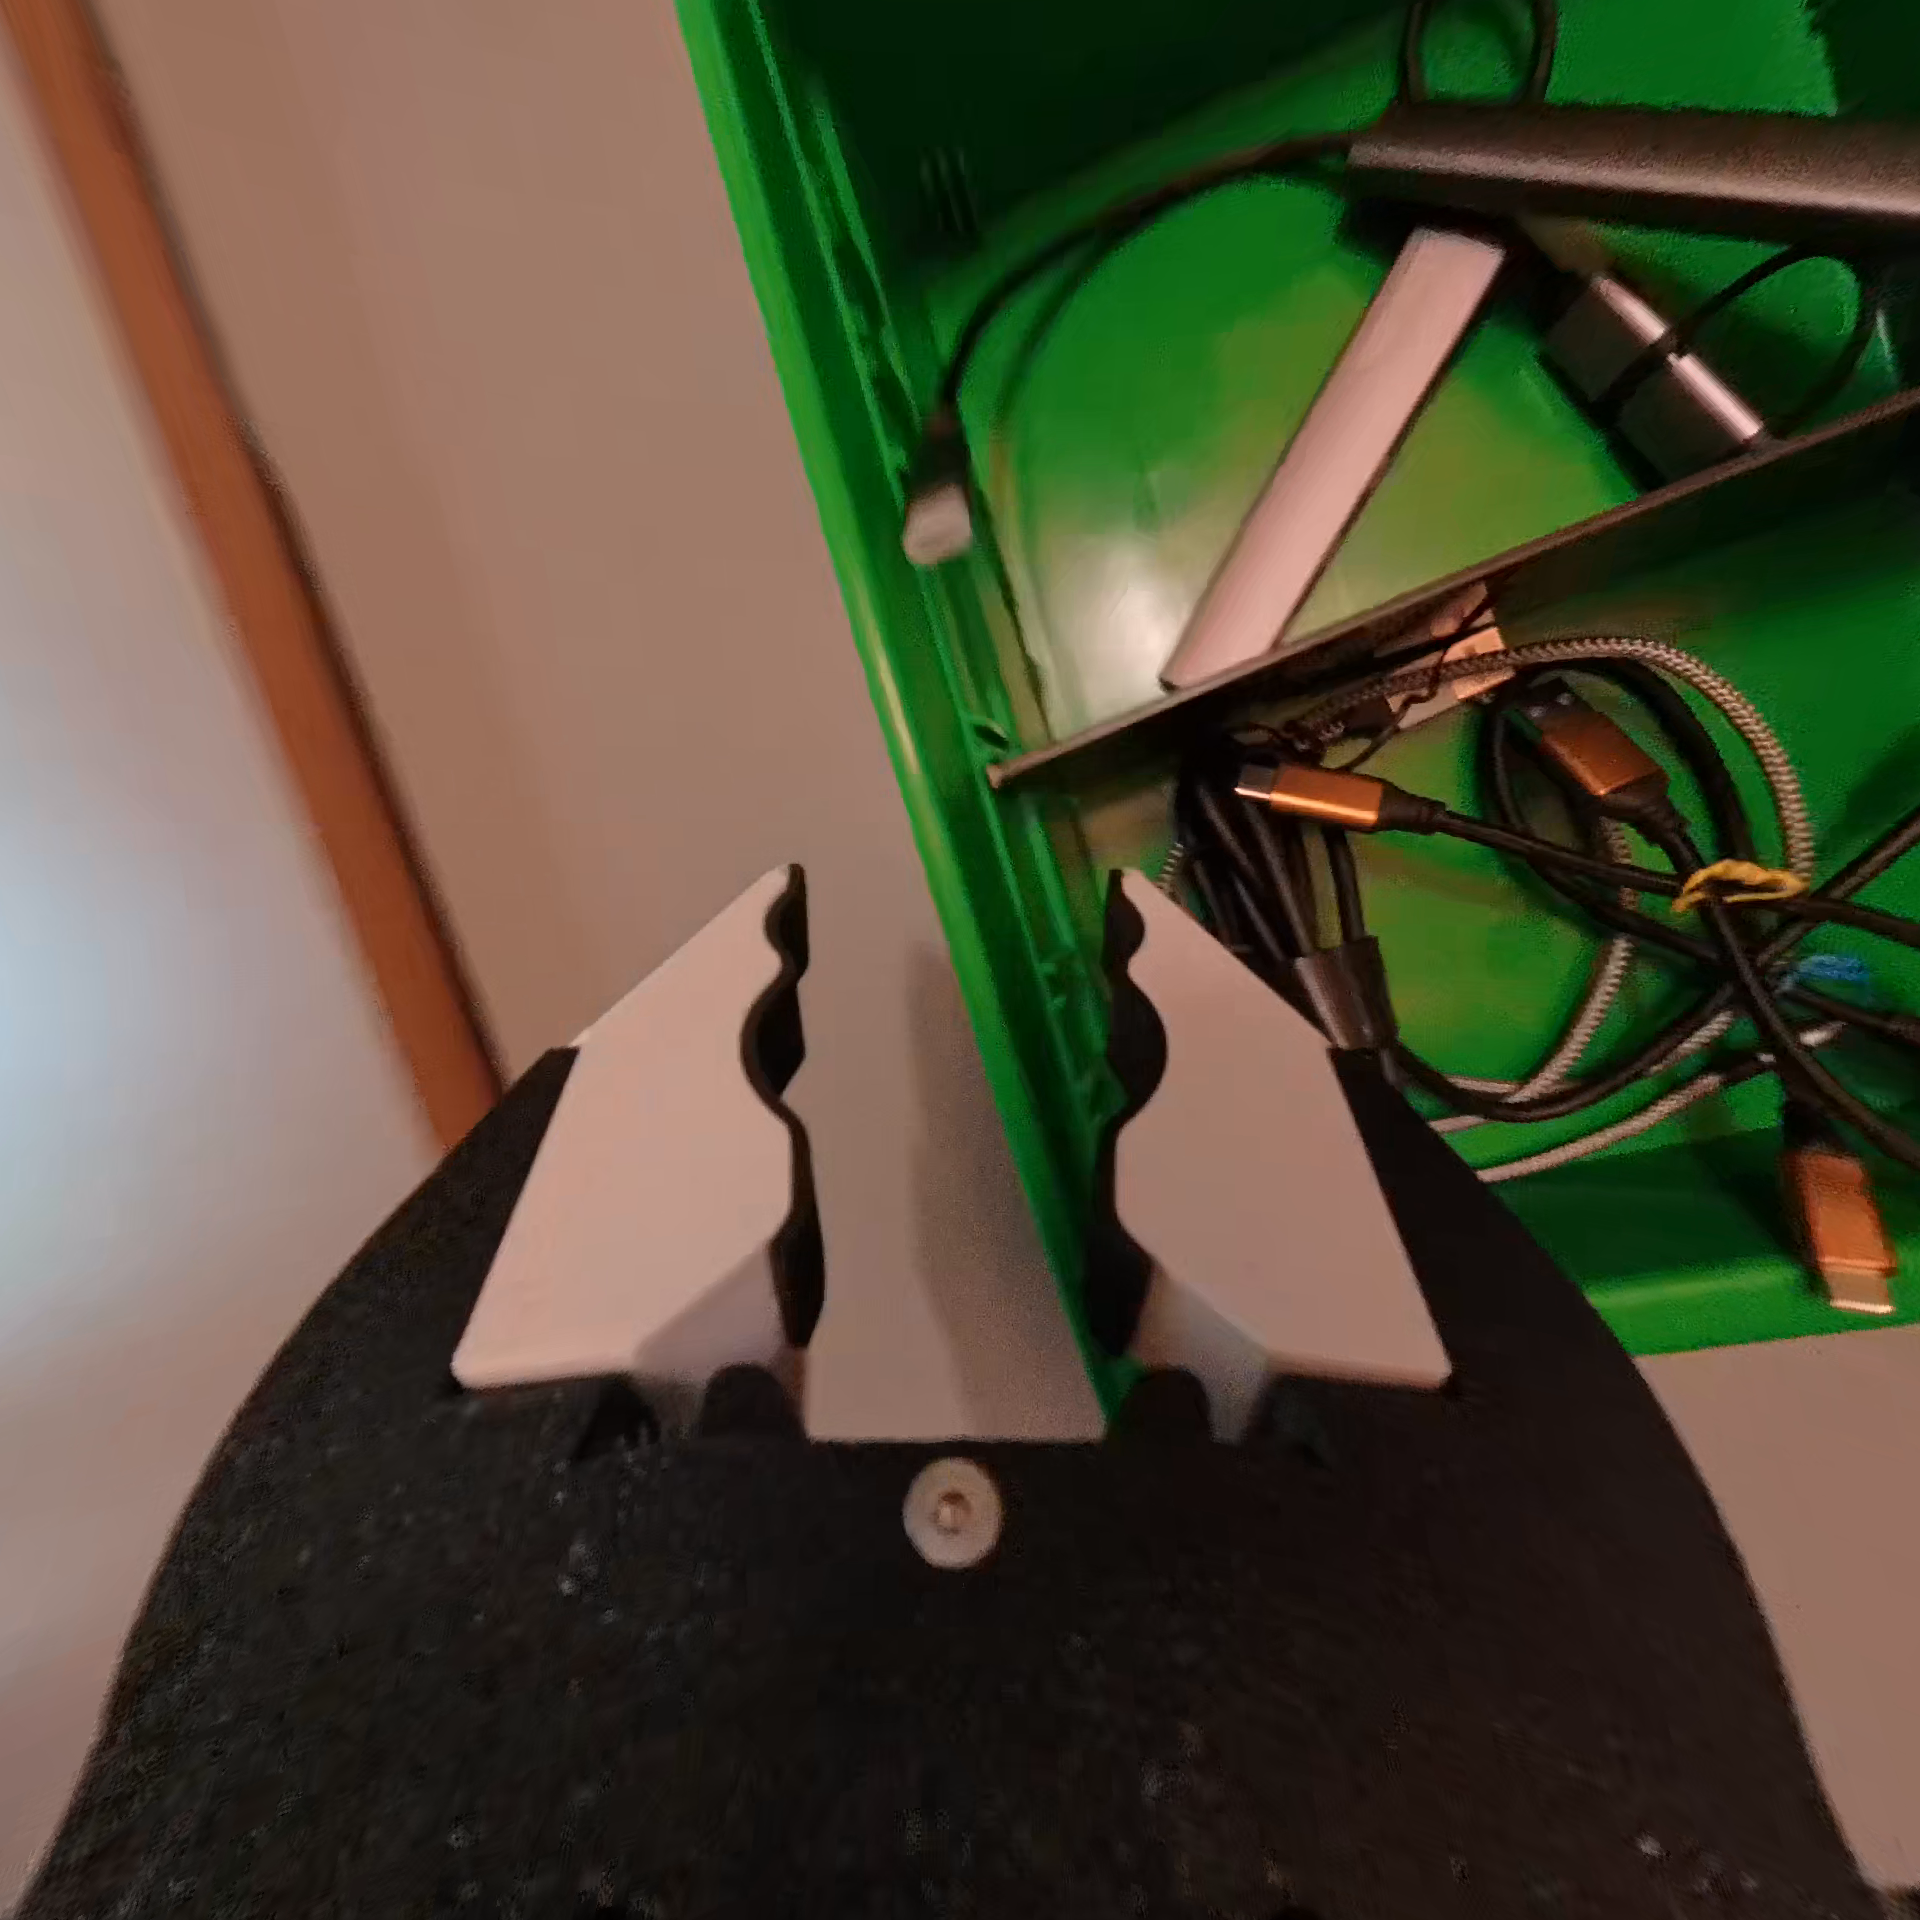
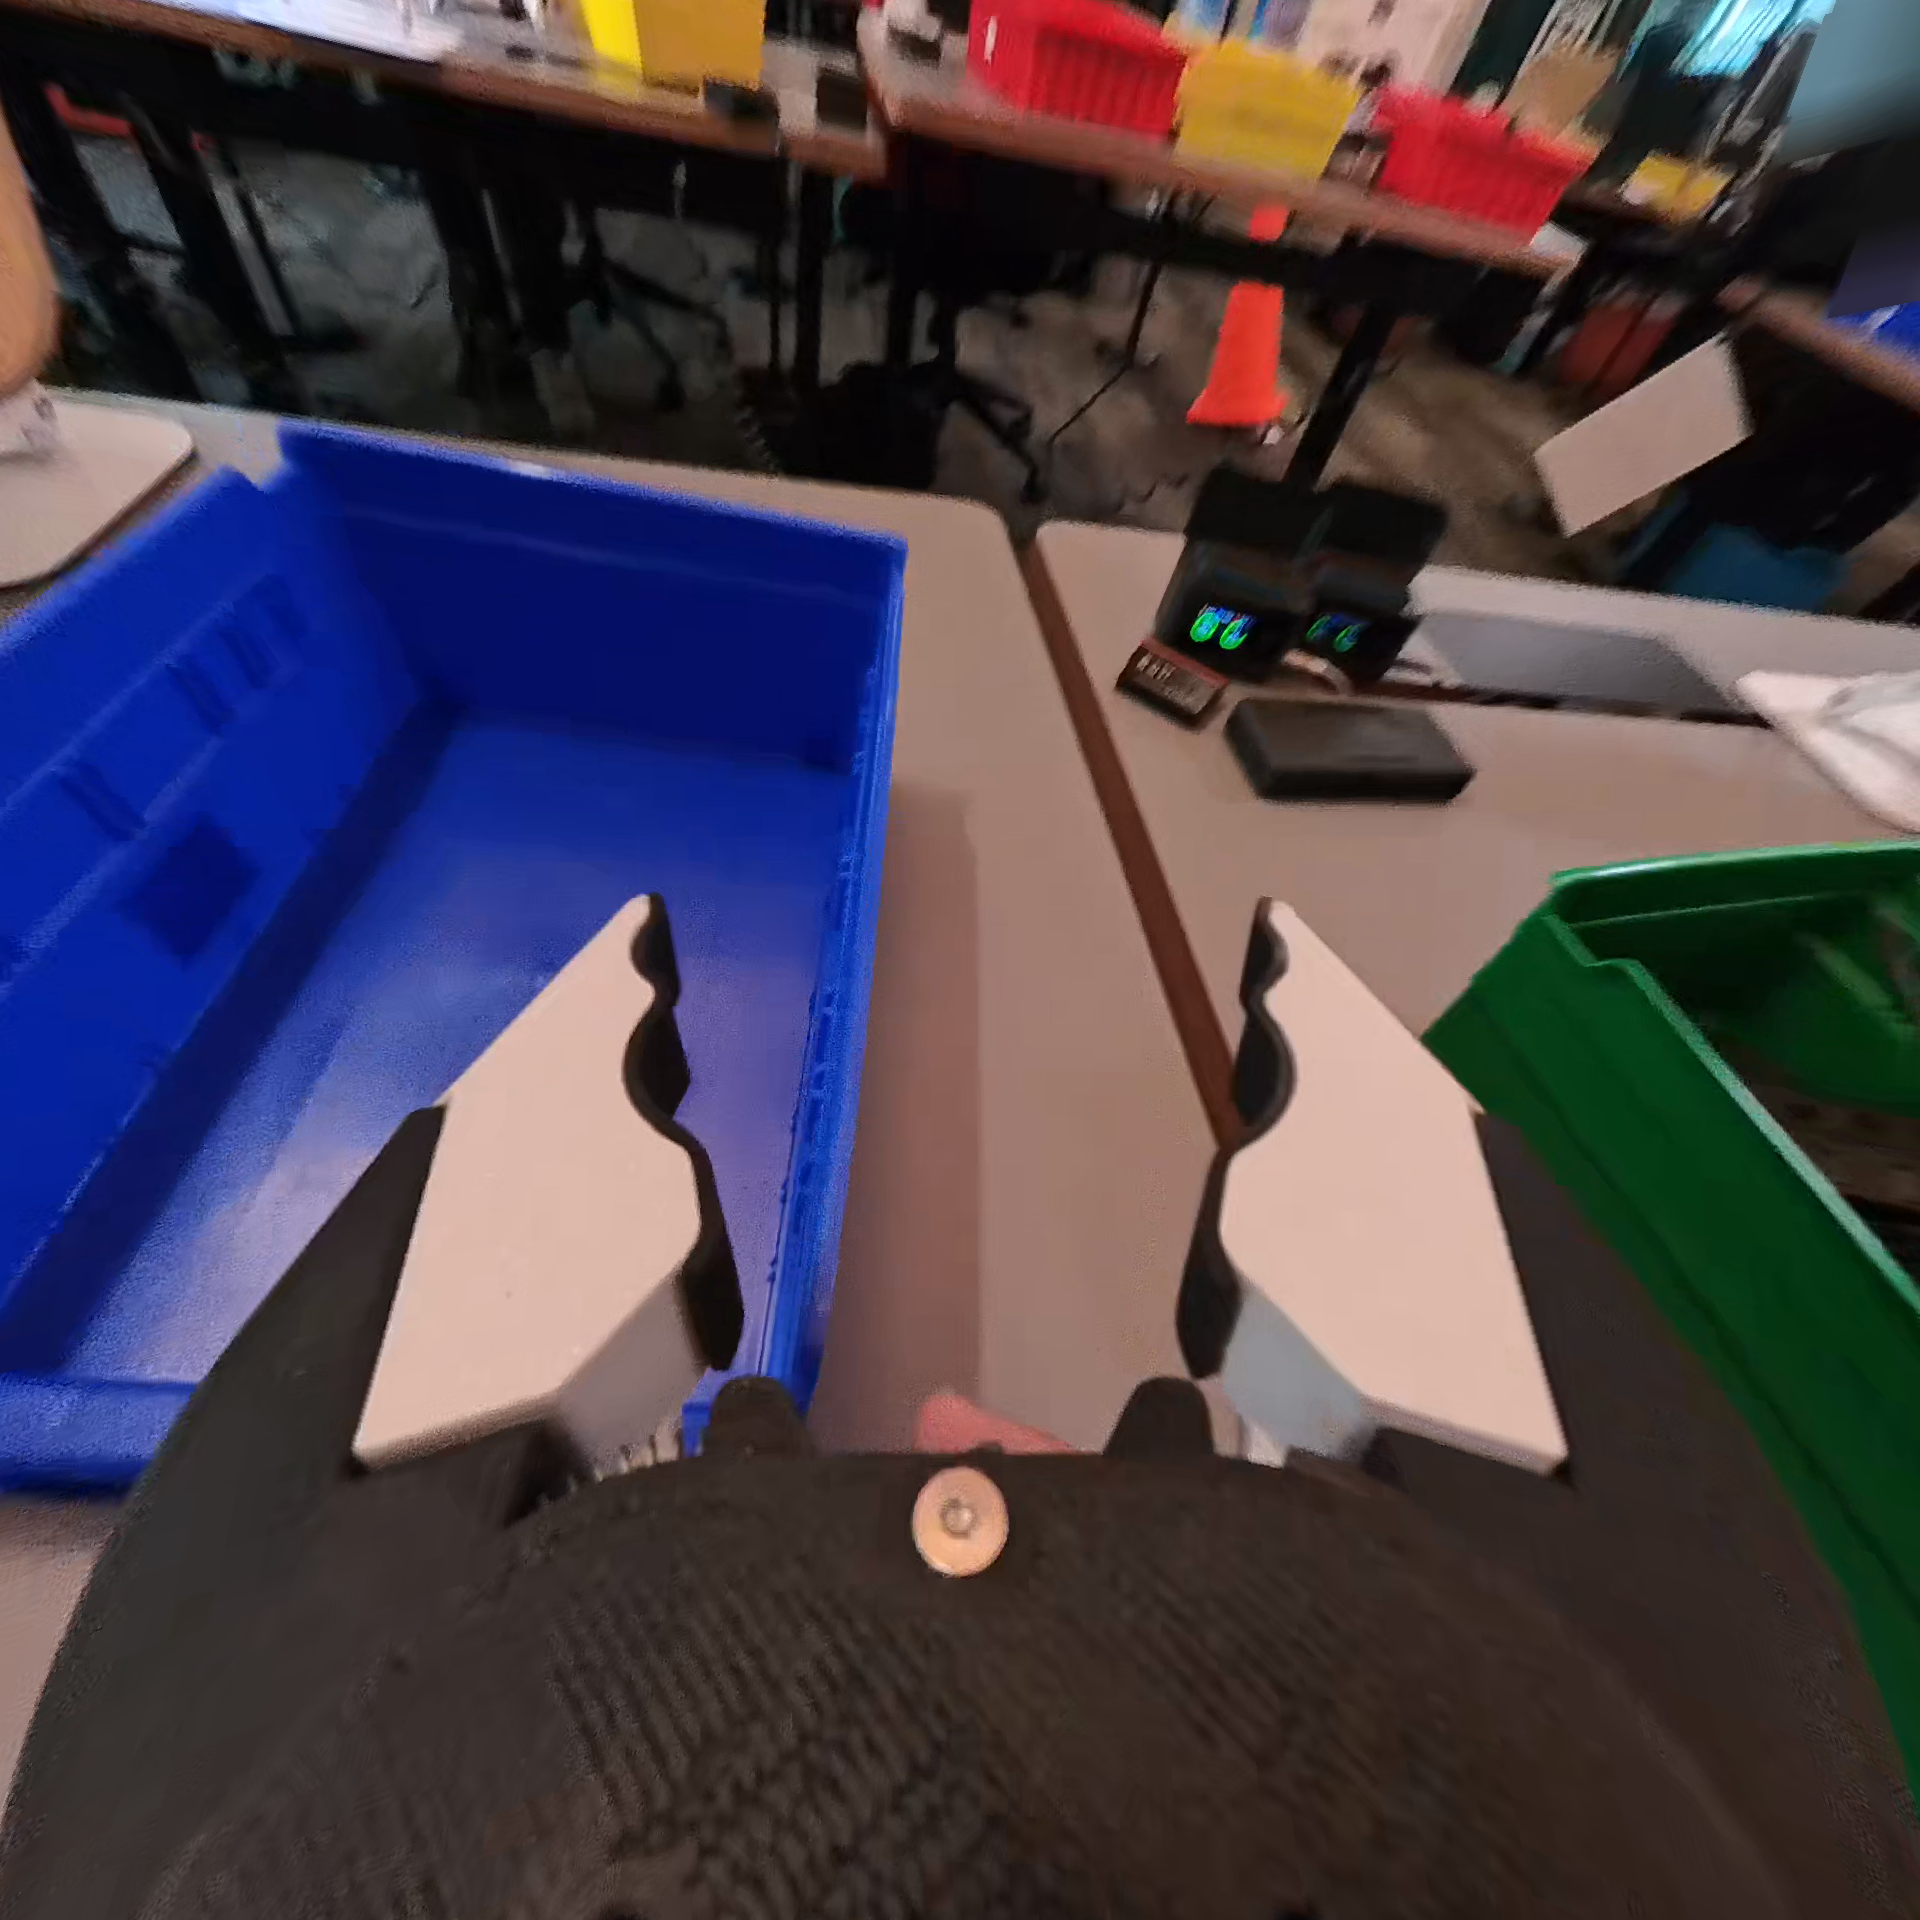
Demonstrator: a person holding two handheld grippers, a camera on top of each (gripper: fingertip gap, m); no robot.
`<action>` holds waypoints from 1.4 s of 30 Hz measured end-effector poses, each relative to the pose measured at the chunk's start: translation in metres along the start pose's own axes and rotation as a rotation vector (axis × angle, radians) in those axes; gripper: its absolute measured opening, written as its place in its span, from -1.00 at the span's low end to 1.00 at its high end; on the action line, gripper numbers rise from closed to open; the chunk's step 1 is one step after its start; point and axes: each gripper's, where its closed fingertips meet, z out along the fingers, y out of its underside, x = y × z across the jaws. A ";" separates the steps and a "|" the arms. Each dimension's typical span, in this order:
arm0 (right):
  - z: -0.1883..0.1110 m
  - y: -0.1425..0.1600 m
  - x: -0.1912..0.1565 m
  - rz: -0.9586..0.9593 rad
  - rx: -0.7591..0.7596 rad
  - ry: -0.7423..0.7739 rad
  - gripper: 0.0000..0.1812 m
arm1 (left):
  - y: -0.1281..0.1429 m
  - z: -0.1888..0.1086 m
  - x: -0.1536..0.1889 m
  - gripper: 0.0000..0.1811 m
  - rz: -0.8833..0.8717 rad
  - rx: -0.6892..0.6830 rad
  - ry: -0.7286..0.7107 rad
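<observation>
In the left wrist view, my left gripper (image 1: 954, 883) is open and empty, with the left wall of a green bin (image 1: 831, 416) running between its fingers. The bin holds a tangle of black and braided cables (image 1: 1558, 914) with copper-coloured plugs in the near compartment, and grey bar-shaped devices (image 1: 1340, 457) behind a dark divider (image 1: 1455, 592). In the right wrist view, my right gripper (image 2: 956, 904) is open and empty above the grey table (image 2: 997, 935), between an empty blue bin (image 2: 416, 831) on the left and the green bin (image 2: 1714, 1039) on the right.
A seam (image 2: 1122, 821) splits two grey tables. Black devices with lit screens (image 2: 1288, 603) and a flat black case (image 2: 1351, 748) lie on the far right table. An orange cone (image 2: 1242, 343) stands on the floor. Tables behind carry red and yellow bins (image 2: 1081, 57). The grippers' ends are close to 90 centimeters from one another.
</observation>
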 end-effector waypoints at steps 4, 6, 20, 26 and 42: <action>-0.045 -0.023 -0.051 -0.031 0.132 -0.140 0.20 | -0.058 -0.044 0.006 -0.20 0.286 0.161 -0.132; -0.062 -0.025 -0.100 -0.043 0.173 -0.291 0.19 | -0.088 -0.047 0.034 -0.12 0.516 0.223 -0.083; -0.120 0.001 -0.209 -0.181 0.182 -0.612 0.27 | -0.125 0.058 0.107 -0.16 1.264 0.026 -0.029; -0.118 -0.001 -0.205 -0.157 0.202 -0.616 0.26 | -0.133 0.067 0.115 -0.26 1.330 0.074 -0.078; -0.119 -0.003 -0.199 -0.193 0.227 -0.588 0.17 | -0.129 0.063 0.113 -0.94 1.376 0.121 -0.148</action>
